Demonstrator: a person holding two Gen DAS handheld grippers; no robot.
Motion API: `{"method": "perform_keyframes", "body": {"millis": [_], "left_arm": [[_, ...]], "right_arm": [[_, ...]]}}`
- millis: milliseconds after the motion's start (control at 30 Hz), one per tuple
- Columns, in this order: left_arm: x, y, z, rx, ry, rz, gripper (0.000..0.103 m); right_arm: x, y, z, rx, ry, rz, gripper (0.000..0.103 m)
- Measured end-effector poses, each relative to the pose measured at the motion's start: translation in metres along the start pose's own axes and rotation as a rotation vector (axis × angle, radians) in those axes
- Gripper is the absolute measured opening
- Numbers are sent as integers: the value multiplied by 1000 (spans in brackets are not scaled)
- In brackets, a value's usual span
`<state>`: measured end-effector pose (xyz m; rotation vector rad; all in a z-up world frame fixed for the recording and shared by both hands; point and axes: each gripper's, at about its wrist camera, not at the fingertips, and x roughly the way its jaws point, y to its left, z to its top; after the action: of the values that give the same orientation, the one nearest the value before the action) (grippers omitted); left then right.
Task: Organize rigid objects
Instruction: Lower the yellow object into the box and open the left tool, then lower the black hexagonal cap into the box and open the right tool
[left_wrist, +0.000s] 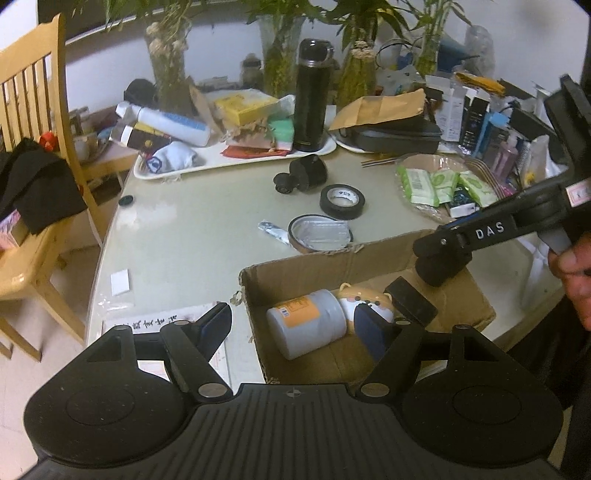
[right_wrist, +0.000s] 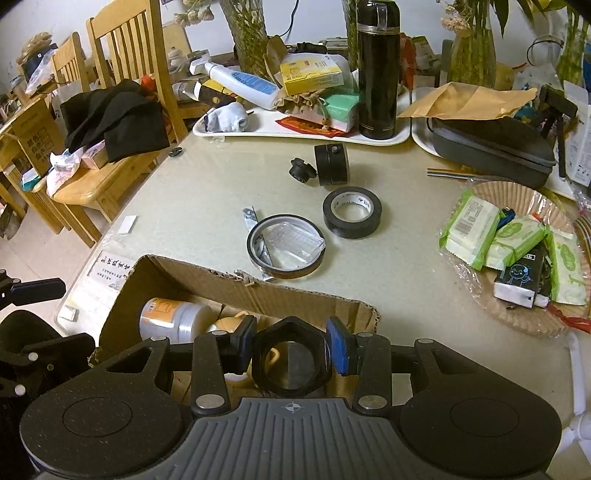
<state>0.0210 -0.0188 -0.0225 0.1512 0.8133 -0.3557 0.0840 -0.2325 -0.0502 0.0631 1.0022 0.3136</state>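
Note:
A cardboard box (left_wrist: 325, 264) (right_wrist: 177, 273) stands at the table's near edge. In it lie a grey jar with an orange label (left_wrist: 306, 323) (right_wrist: 173, 319) and a cream ceramic piece (left_wrist: 364, 297). My right gripper (right_wrist: 291, 347) is shut on a black hexagonal cup (right_wrist: 291, 363) over the box; it shows from the side in the left wrist view (left_wrist: 436, 266). My left gripper (left_wrist: 295, 325) is open and empty at the box's near left corner. A black tape roll (left_wrist: 341, 201) (right_wrist: 351, 212), a thin tape ring (right_wrist: 286, 243) and a small black caster (right_wrist: 325, 166) lie on the table.
White trays (right_wrist: 280, 131) at the back hold a black flask (right_wrist: 376, 70), bottles and boxes. A grey case (right_wrist: 491, 147) and a paper plate of wipe packs (right_wrist: 517, 243) are at the right. Wooden chairs (right_wrist: 122, 62) stand at the left.

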Motion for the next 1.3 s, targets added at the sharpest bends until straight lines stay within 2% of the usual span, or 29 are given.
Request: {"method": "perform_keyframes", "body": {"millis": [167,233,267,300,500,600,967,1100,1300], "left_arm": [[0,-2,-2,12,-8,9,73],[-1,-2,-3,13,-10,10,73],[-1,-2,-3,13,-11,11,73],[-1,-2,-3,14,-11,13,73],[-2,-4,-3,24,2,3,73],[0,-5,-4,31,17,7,73],[10,-2,-8,15,121,-1,73],[16,0,-10,-18,165,-8,73],[22,0,-11,-50,215,-16,73]], "right_arm": [[1,5,2,-25,-8,-3,44],[-1,8,4,-47,-26,-14,56],[-2,10,4,-54,-33,-20,72],[-3,10,4,-54,-44,-31,83],[-4,-3,6,3,-47,-57,97],[0,-4,5,9,-17,-52,103],[28,3,-8,-28,184,-69,103],[32,2,-10,-25,213,-80,103],[31,0,-9,-17,207,-85,103]]}}
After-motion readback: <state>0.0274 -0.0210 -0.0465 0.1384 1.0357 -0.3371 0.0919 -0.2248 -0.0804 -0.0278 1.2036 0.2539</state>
